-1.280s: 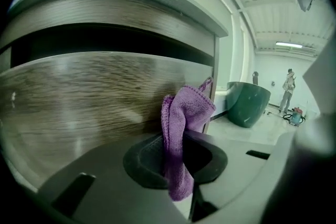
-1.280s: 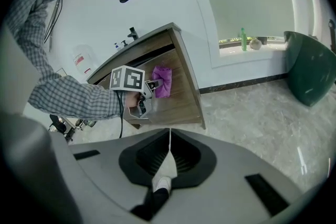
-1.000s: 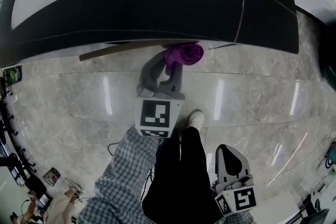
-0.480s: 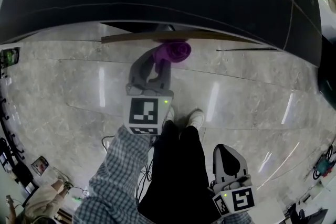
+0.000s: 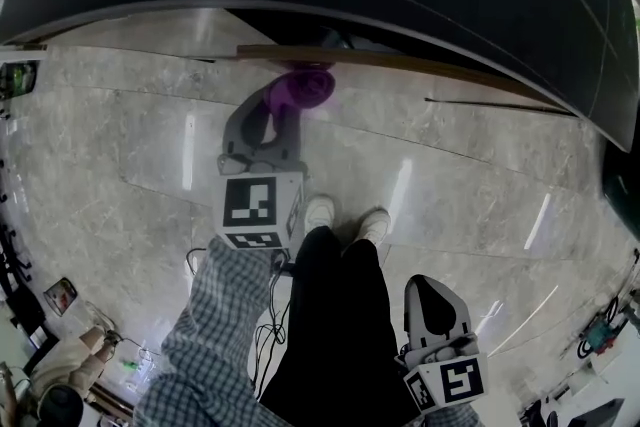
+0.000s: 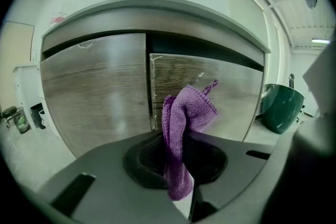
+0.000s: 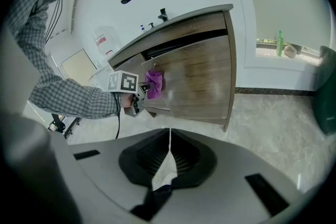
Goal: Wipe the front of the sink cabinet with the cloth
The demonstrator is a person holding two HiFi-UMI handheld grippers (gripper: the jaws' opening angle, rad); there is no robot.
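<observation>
Right gripper (image 5: 437, 300) hangs low by the person's leg, jaws closed together, nothing in them. Farther out, left gripper (image 5: 283, 107) has its jaws clamped nearly together on the purple cloth (image 6: 185, 115), pinched mid-fold, with a bunched wad poking past the tips and a tail drooping behind. Cloth looks soft, light and floppy, best gripped bunched like this to make a pad. The wad sits at the wooden cabinet front (image 6: 94, 86), by the seam between the two doors, seemingly touching.
</observation>
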